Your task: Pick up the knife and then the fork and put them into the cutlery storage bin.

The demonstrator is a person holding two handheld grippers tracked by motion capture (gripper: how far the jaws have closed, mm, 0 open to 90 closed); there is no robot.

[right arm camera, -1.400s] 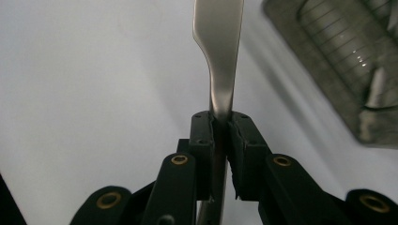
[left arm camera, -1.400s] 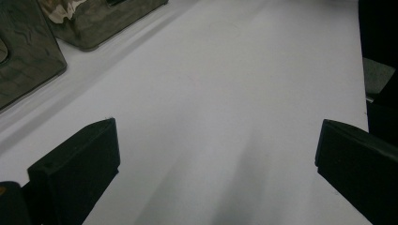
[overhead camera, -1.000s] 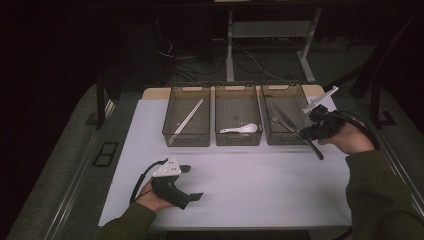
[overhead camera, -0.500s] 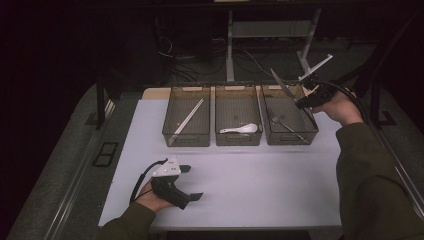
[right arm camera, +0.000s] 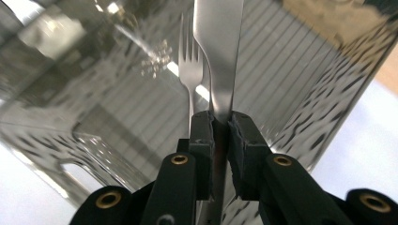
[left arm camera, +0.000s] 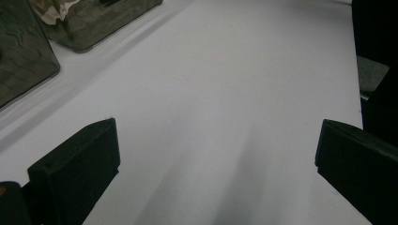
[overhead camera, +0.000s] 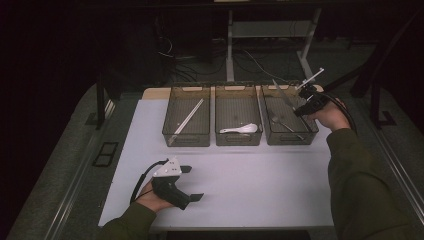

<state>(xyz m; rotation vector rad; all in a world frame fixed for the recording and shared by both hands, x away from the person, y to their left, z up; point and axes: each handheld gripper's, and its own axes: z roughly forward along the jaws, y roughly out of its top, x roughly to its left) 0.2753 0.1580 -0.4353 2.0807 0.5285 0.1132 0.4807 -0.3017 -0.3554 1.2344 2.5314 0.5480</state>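
Hovering over the rightmost clear plastic bin [overhead camera: 290,122], a silver metal table knife [right arm camera: 219,51] sits clamped in the right hand-held gripper [right arm camera: 220,123], blade fwd; silver metal fork [right arm camera: 191,75] lies inside bin. Left hand-held gripper [overhead camera: 189,183] w/ jaws wide apart rests on white bench [overhead camera: 260,175].

Setting reads as a lab or test bench — not a home. A flat white rectangular tabletop [overhead camera: 250,185] stands in a dark room. At 12 o'clock on it, three smoky translucent plastic bins [overhead camera: 238,121] sit in a row as sorting stations. Beyond them, at 12 o'clock, loose black cables [overhead camera: 175,55] trail over the floor around a grey metal stand leg [overhead camera: 230,45] — equipment frame, not furniture. Grey floor strips [overhead camera: 60,190] flank the table at 9 o'clock.
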